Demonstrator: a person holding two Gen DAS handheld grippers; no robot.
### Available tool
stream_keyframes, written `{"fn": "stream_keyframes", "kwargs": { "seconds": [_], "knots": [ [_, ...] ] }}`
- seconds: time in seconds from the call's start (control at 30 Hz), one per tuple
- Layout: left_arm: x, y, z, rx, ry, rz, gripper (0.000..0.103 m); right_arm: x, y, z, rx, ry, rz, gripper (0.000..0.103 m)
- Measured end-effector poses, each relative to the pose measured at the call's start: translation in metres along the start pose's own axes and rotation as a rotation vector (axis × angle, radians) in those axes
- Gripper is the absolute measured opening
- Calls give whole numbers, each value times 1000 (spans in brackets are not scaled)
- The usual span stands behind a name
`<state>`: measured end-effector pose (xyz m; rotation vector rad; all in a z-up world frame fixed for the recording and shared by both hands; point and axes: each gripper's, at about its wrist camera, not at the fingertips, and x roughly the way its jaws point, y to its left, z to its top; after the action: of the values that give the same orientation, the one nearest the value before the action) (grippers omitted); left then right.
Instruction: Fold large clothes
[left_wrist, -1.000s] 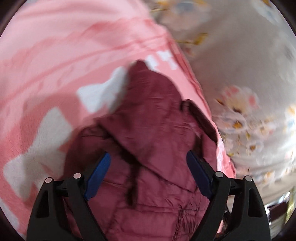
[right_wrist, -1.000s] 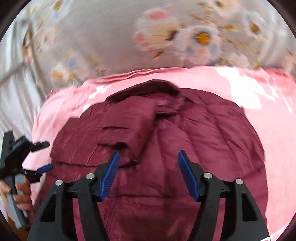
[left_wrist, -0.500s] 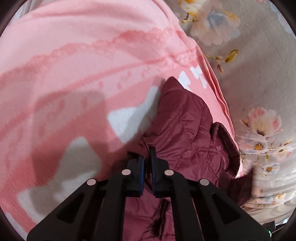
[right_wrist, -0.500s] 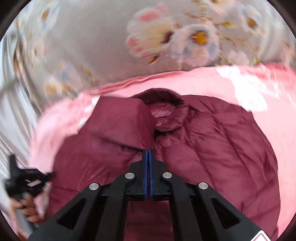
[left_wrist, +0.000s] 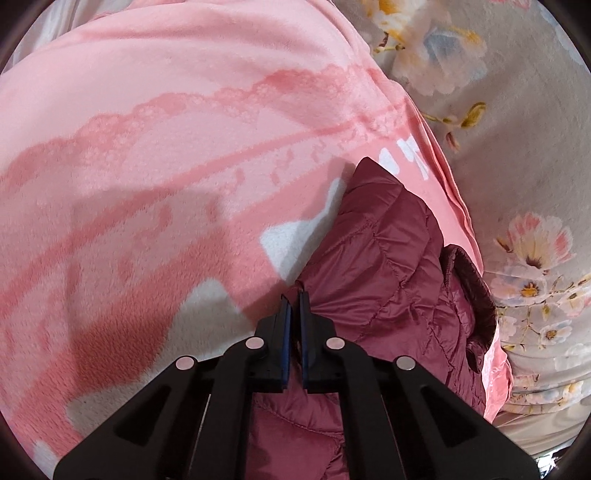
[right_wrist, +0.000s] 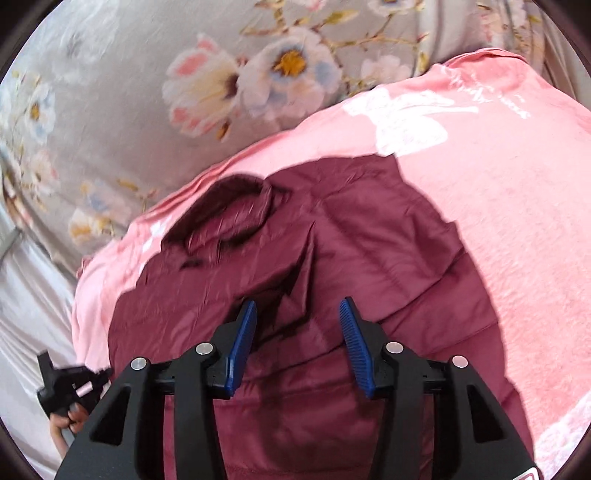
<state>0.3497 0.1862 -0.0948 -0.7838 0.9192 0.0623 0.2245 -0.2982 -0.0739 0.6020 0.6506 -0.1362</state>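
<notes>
Jacket (right_wrist: 332, 295) of dark maroon quilted cloth lies spread on a pink blanket (right_wrist: 498, 221), under and ahead of both claws. In the left wrist view the left claw (left_wrist: 294, 295) has its blue pads pressed together, and a fold of the jacket's edge (left_wrist: 301, 286) sits pinched right at their tips; more maroon cloth shows below, between the black arms. Ahead and to the right of that claw the jacket (left_wrist: 388, 266) rises in a puffy ridge, with the dark collar (left_wrist: 469, 280) at its far right side. Left of that claw lies open blanket (left_wrist: 166, 166) with paler patches. In the right wrist view the right claw (right_wrist: 297, 310) is spread, its jaws opening, hanging over the jacket's middle; the pads press on nothing, though a folded flap (right_wrist: 291, 269) lies just ahead of them. The collar (right_wrist: 236, 210) is farther ahead and left of that claw. Low at the left edge, a hand (right_wrist: 70, 417) grips the left claw's handle (right_wrist: 62, 384). Grey flowered bedding (right_wrist: 147, 92) lies beyond the blanket.
</notes>
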Motion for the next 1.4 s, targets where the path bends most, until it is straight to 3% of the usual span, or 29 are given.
{"fn": "stream_keyframes", "kwargs": {
  "seconds": [0.1,0.33,0.37,0.4,0.5,0.57,0.63,0.77,0.9,1.13,1.23,1.3,1.4],
  "knots": [
    [1,-1,-1,14,-1,11,3,-3,-8,4,37,-10,7,48],
    [3,-6,-3,48,-9,43,3,31,12,3,-30,103,9,46],
    [3,-7,-2,51,-9,46,3,37,16,3,-48,118,8,30],
    [2,-8,-1,54,-10,48,2,41,21,3,-69,129,13,6],
    [-10,-11,3,61,-35,31,1,28,38,11,-132,72,37,3],
    [-22,-15,6,77,-65,17,1,4,45,18,-166,-15,58,3],
    [-23,-16,5,96,-67,30,1,-7,44,20,-173,-48,58,2],
    [-3,-7,-3,96,-32,86,1,23,24,5,-182,59,-22,2],
    [-1,-4,-6,113,-47,94,1,46,12,-11,-177,124,-68,2],
    [3,-13,-16,210,-93,158,2,55,9,-15,-194,155,-98,2],
    [-4,-24,-20,287,-94,197,4,45,13,-12,-213,142,-125,14],
    [-25,-28,-24,314,-88,172,6,22,19,-9,-238,80,-166,24],
    [-64,-38,-37,315,-61,54,20,-11,41,-6,-278,-9,-166,26]
  ]
}}
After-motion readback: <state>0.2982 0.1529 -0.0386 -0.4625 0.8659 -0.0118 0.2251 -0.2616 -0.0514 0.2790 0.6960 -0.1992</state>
